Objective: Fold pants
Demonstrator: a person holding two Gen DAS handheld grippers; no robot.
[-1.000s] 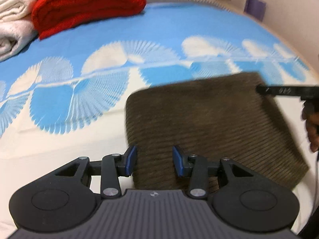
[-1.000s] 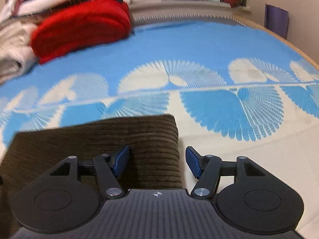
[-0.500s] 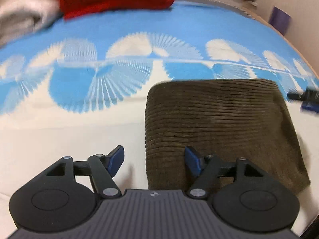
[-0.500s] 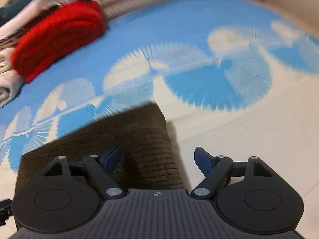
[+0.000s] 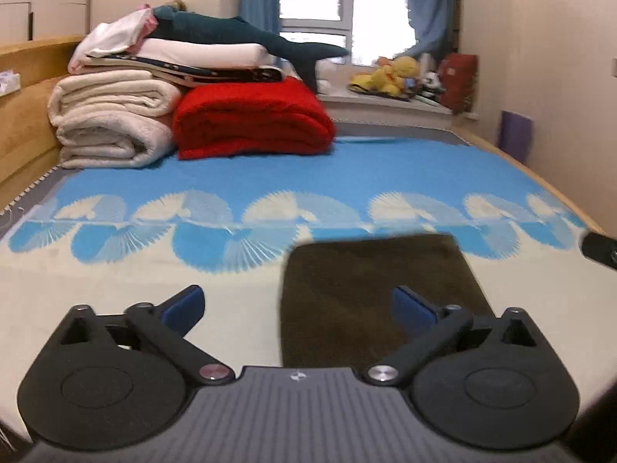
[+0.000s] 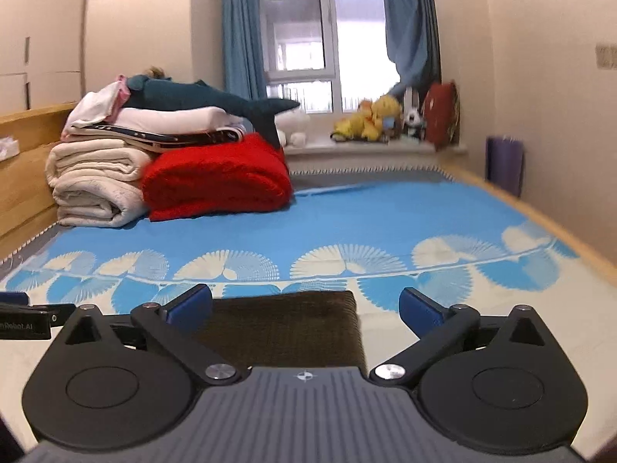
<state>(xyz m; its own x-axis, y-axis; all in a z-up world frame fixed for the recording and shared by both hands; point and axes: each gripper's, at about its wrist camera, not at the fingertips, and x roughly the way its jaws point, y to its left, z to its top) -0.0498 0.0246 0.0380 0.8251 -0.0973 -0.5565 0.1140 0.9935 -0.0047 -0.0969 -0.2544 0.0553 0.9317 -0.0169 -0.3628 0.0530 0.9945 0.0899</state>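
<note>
The brown corduroy pants lie folded into a flat rectangle on the bed's blue-and-cream cover. My left gripper is open and empty, held above the cover at the pants' near left edge. In the right wrist view the pants lie just ahead, between the fingers of my right gripper, which is open and empty. The tip of the right gripper shows at the right edge of the left wrist view, and the left gripper shows at the left edge of the right wrist view.
Folded cream blankets, a red blanket and a plush shark are stacked at the head of the bed. Toys sit on the windowsill. A wooden bed edge and wall run along the right.
Both grippers have opened wider, pulled back and tilted up away from the folded pants, so the room and window now show. The pants stay flat on the bed.
</note>
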